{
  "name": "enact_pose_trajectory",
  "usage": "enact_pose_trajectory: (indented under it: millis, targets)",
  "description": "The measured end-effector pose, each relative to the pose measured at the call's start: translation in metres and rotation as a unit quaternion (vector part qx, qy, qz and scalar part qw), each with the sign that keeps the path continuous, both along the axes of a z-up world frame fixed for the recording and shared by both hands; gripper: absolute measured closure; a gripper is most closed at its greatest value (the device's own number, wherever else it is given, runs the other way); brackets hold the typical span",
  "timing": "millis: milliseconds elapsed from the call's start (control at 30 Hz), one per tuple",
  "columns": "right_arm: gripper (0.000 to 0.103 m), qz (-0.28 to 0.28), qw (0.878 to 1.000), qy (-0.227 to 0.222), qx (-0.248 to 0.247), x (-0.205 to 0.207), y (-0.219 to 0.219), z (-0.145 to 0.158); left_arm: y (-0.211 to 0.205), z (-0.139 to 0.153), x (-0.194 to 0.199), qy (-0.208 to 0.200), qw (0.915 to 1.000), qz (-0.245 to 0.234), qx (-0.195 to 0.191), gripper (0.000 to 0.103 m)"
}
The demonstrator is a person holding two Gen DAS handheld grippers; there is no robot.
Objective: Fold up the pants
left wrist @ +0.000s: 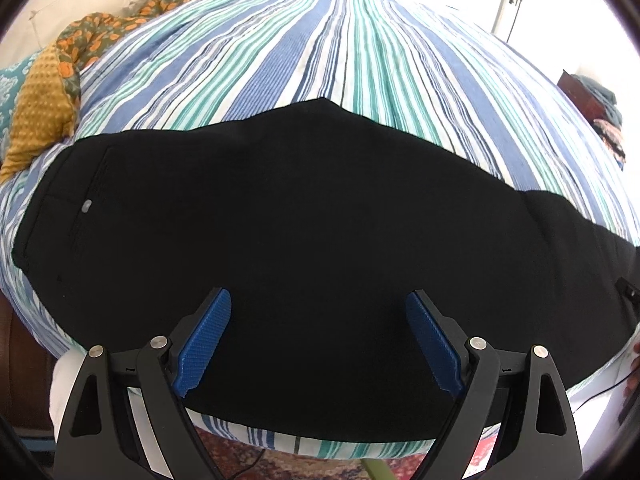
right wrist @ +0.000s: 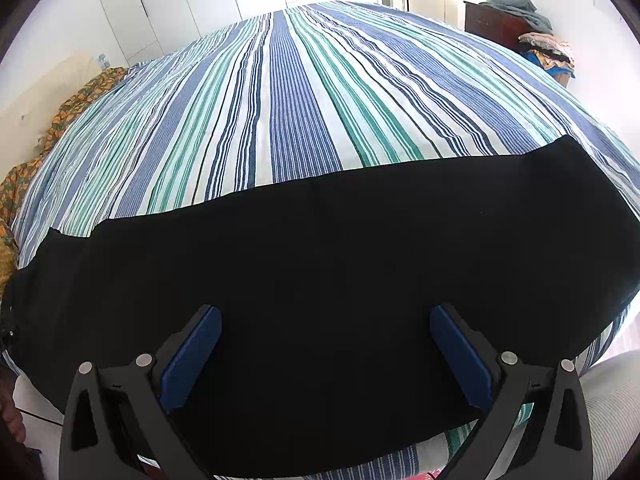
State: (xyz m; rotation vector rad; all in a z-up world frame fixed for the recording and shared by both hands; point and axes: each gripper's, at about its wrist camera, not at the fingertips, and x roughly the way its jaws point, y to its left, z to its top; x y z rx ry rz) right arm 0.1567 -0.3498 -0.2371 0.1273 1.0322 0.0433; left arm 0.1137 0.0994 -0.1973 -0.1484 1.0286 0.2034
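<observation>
Black pants (left wrist: 304,216) lie flat across the near edge of a striped bed, waistband end with a small grey button (left wrist: 86,206) to the left. My left gripper (left wrist: 319,300) is open above the pants, holding nothing. In the right wrist view the leg part of the pants (right wrist: 340,264) runs to the right, ending at a hem (right wrist: 576,152). My right gripper (right wrist: 326,316) is open above the legs, holding nothing.
The bed has a blue, teal and white striped cover (left wrist: 320,48) (right wrist: 304,100). An orange patterned blanket (left wrist: 80,48) and pillows lie at the left. A wooden dresser with clothes (right wrist: 516,24) stands at the far right. A patterned rug (left wrist: 280,464) lies below the bed edge.
</observation>
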Motion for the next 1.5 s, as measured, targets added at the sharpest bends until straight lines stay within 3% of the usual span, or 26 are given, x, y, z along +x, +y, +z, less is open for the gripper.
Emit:
enact_pose_trajectory:
  millis: [533,967,1500]
  targets:
    - [0.000,0.000,1.000,-0.001,0.000,0.000,0.001,0.000,-0.005,-0.008,-0.004,0.005,0.9999,-0.007,0.010,0.011]
    - [0.000,-0.009,0.999,-0.010,0.029,0.000,-0.010,0.003,-0.005,-0.008,-0.003,0.005,0.9999,-0.008,0.011,0.011]
    - [0.000,-0.007,1.000,-0.010,0.021,-0.001,-0.008,0.004,-0.005,-0.008,-0.004,0.005,0.9999,-0.008,0.011,0.011]
